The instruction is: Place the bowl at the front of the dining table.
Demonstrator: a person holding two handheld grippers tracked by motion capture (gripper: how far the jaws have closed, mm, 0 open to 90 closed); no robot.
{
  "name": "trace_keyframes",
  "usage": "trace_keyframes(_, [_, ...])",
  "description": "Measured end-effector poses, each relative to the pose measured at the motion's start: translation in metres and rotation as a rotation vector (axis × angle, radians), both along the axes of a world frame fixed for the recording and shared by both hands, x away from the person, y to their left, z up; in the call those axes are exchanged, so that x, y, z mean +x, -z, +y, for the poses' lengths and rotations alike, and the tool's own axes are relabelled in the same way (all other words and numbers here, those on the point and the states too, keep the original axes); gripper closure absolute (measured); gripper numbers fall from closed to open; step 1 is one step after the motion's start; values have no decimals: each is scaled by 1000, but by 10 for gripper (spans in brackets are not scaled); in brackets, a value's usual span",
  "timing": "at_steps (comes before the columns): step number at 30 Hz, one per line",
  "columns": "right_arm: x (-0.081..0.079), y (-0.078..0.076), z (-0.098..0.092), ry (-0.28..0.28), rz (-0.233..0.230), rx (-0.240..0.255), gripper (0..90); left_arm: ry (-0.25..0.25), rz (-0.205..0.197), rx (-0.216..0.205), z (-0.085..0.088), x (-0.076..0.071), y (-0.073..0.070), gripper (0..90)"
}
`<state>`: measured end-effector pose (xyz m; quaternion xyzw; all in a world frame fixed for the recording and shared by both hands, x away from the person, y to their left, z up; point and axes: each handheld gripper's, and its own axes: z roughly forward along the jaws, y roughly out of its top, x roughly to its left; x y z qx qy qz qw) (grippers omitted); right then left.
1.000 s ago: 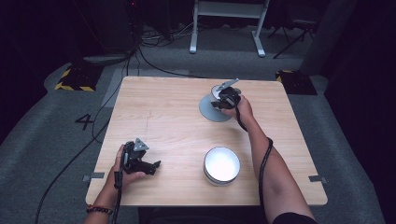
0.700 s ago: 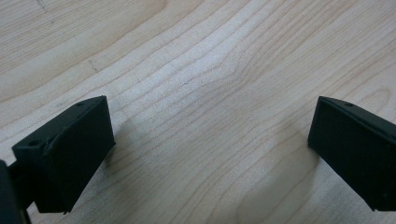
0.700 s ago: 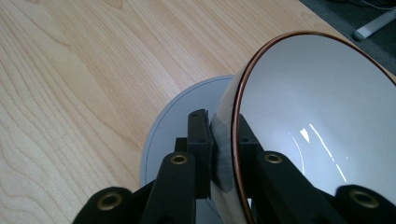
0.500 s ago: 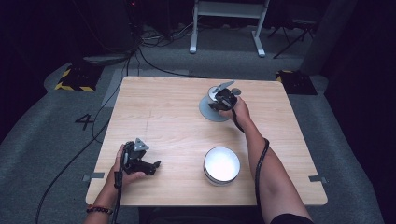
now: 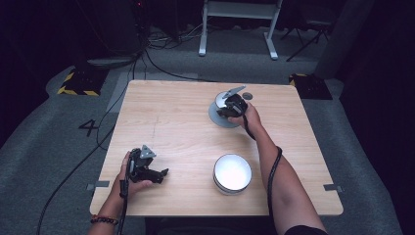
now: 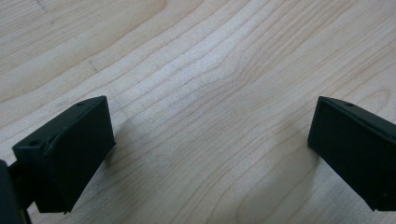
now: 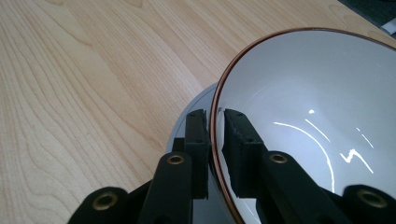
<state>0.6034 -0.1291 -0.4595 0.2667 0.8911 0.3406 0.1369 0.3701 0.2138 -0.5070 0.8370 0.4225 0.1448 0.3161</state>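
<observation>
Grey carpet surrounds a pale wooden table, with dark cables trailing over the floor behind it and a white metal stand at the far end; a "4" is marked on the carpet left of the table.

Near the far right of the table the right gripper is held by the person's right hand; in the right gripper view its jaws are narrowed onto the rim of a white bowl with a thin brown edge, one jaw outside the rim and one inside; the bowl is tilted, and a grey plate lies just beneath it on the wood; in the high view the plate shows under the gripper, and a small dark disc lies just beyond it near the far edge.

A second white bowl stands upright near the front edge, well apart from the first.

At the front left the left gripper sits in the left hand close above the table; in the left gripper view its jaws stand wide apart with bare wood between them, holding nothing.
</observation>
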Motion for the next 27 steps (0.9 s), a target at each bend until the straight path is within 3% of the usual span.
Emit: trace_keyframes(27, [-5,1,-14,9,10,4,732,0,-10,10,1,0,0,5])
